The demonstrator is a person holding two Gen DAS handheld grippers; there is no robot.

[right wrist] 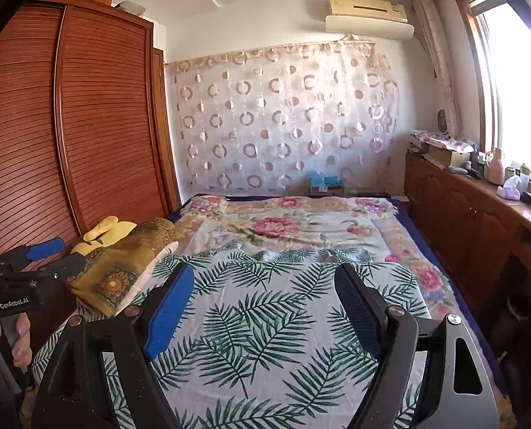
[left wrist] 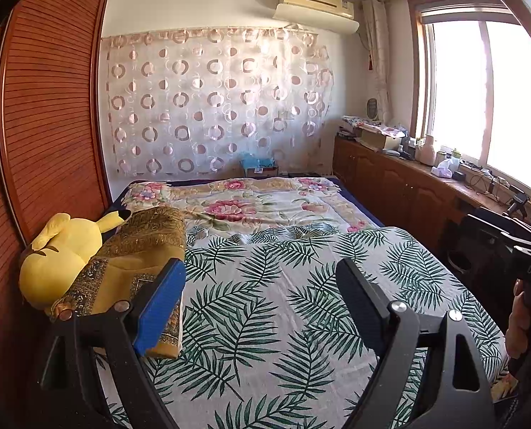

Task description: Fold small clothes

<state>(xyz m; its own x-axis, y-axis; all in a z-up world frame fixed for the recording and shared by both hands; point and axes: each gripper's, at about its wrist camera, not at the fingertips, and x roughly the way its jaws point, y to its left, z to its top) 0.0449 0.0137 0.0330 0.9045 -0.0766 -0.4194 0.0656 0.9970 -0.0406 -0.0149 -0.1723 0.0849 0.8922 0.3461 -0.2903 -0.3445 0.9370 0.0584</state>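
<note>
I hold my left gripper point(left wrist: 262, 286) above the bed point(left wrist: 358, 211), and its jaws stand wide apart with nothing between them. My right gripper point(right wrist: 265, 296) is the same: jaws wide apart, empty, pointing a little down over the bed. Under both grippers lies a white cloth with green palm leaves point(left wrist: 283, 304), spread flat on the near part of the bed; this is the only cloth in front of me that looks ready for folding, but I cannot tell if it is a small garment or a sheet. Behind it a floral blanket point(left wrist: 229, 207) with pink flowers covers the far part of the bed. At the left edge of the bed, beside the wooden wardrobe point(left wrist: 47, 114), a yellow plush toy point(left wrist: 61, 254) lies, and a folded golden patterned cloth point(left wrist: 137, 246) rests against it and partly over the palm cloth. In the left wrist view the blue pad point(left wrist: 162, 307) of my left gripper stands in front of this golden cloth, but I cannot tell if it touches it. In the right wrist view I see my left hand point(right wrist: 1, 339) on the handle at the left edge. A long wooden counter point(left wrist: 408, 175) with many small things runs under the window point(left wrist: 487, 96).
</note>
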